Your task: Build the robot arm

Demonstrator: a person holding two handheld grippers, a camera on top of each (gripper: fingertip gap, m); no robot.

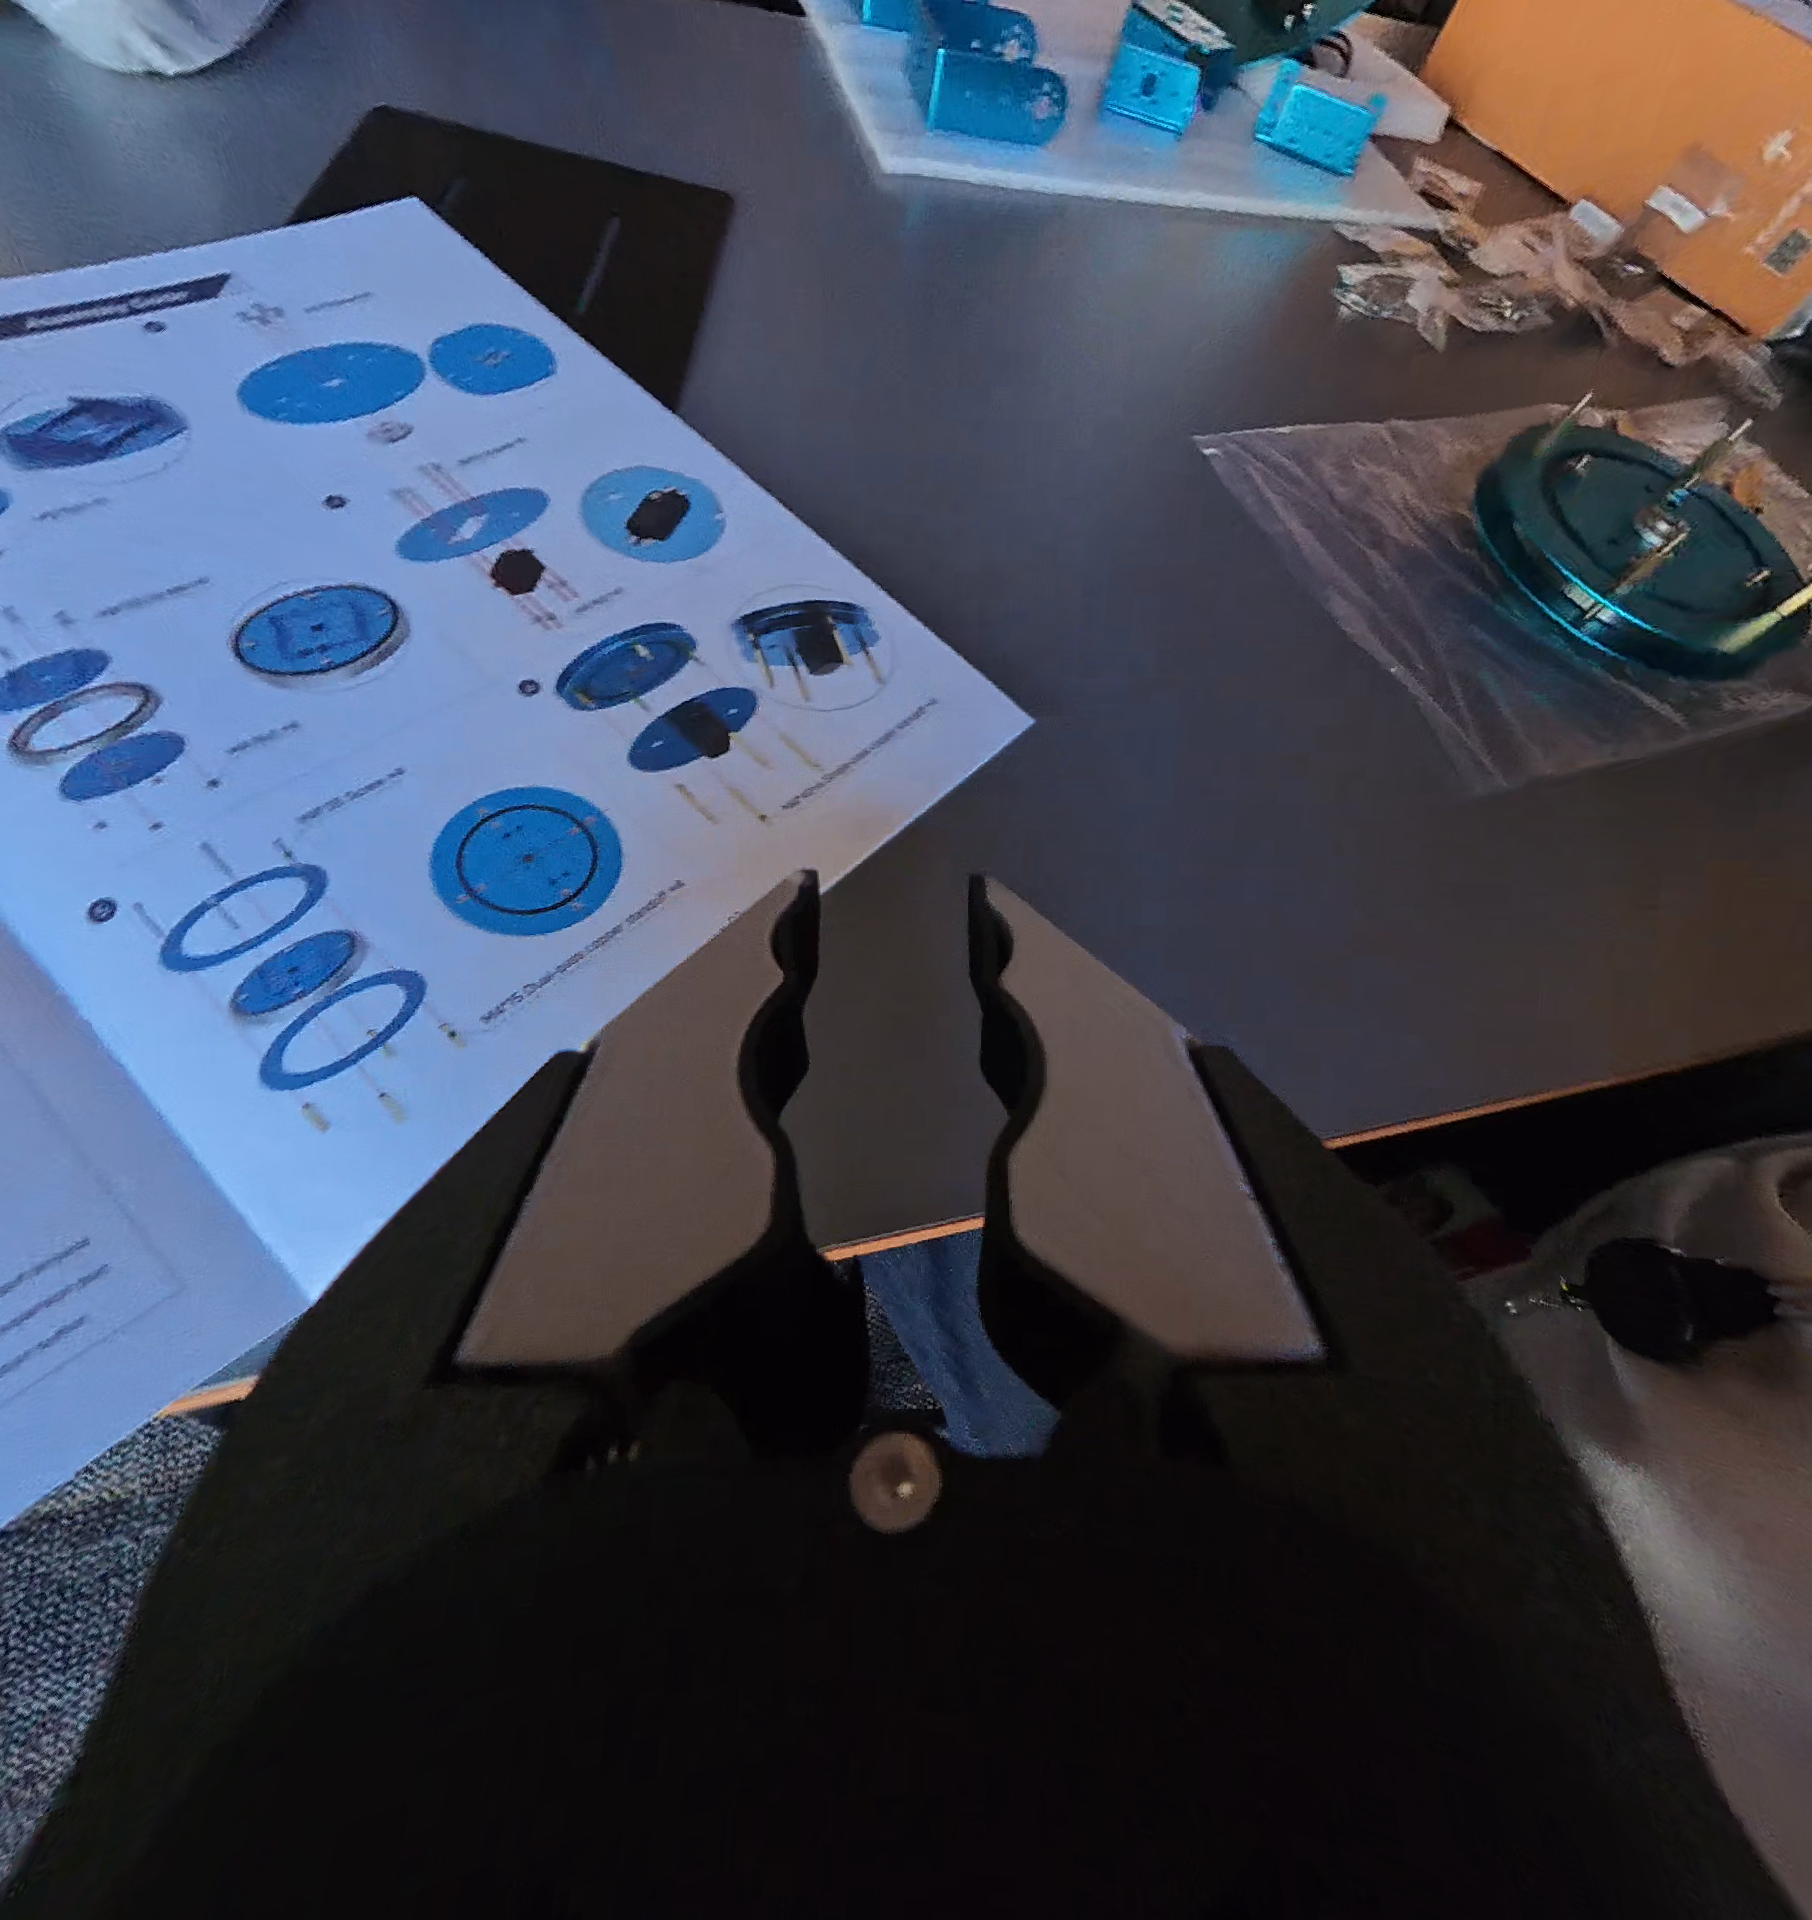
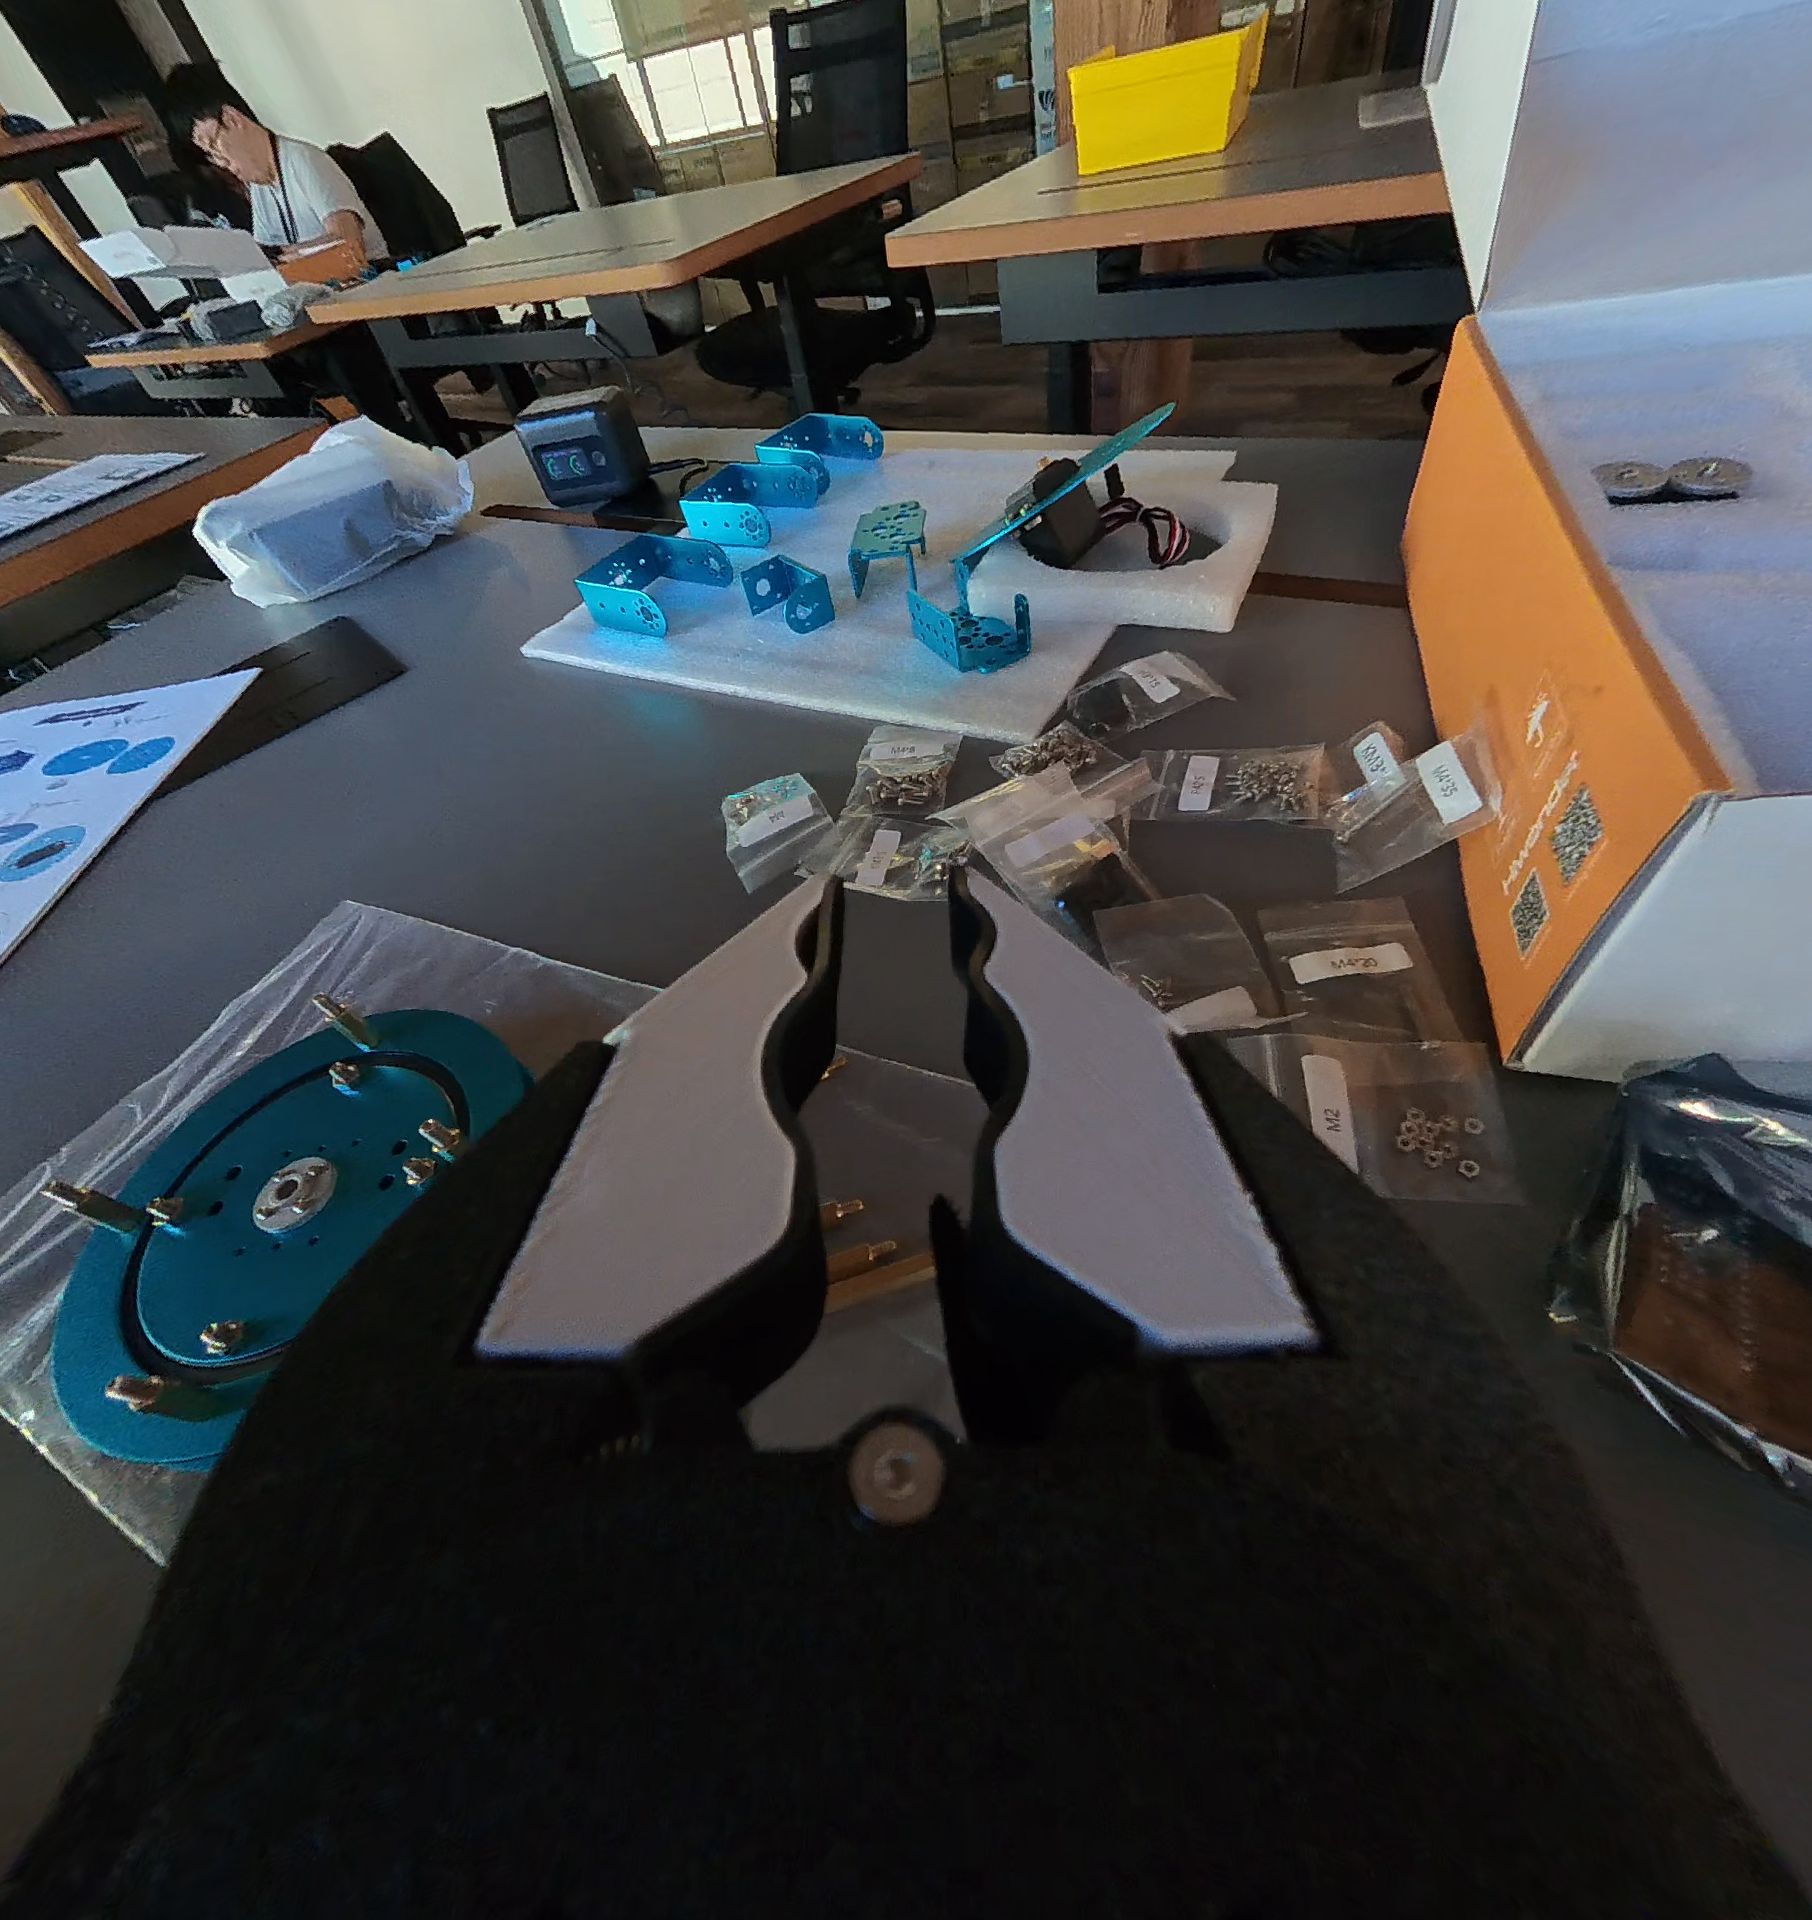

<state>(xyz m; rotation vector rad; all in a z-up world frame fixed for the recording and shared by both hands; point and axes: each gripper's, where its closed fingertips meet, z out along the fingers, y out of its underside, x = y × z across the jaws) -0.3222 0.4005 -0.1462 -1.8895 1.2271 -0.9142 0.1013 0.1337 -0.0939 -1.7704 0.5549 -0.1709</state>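
My left gripper [image 1: 891, 894] is open and empty. It hangs over the table's front edge, just right of a printed instruction sheet [image 1: 362, 623]. A blue round plate with upright brass standoffs [image 1: 1640, 561] lies on a clear plastic bag at the right. My right gripper [image 2: 894, 894] is open a little and empty, pointing at several small bags of screws [image 2: 1089, 831]. The same blue round plate [image 2: 258, 1216] lies to its left. Loose brass standoffs [image 2: 860, 1252] show through the gap between its fingers, lying on the bag below.
Blue metal brackets [image 2: 715, 499] and a black servo with wires [image 2: 1068, 520] sit on white foam [image 2: 829, 675]. An orange and white box [image 2: 1567, 727] stands at the right, with a silver bag [image 2: 1733, 1247] near it. A wrapped grey block [image 2: 330, 520] and a person are farther back. About 50 centimeters separates my left fingertips from my right.
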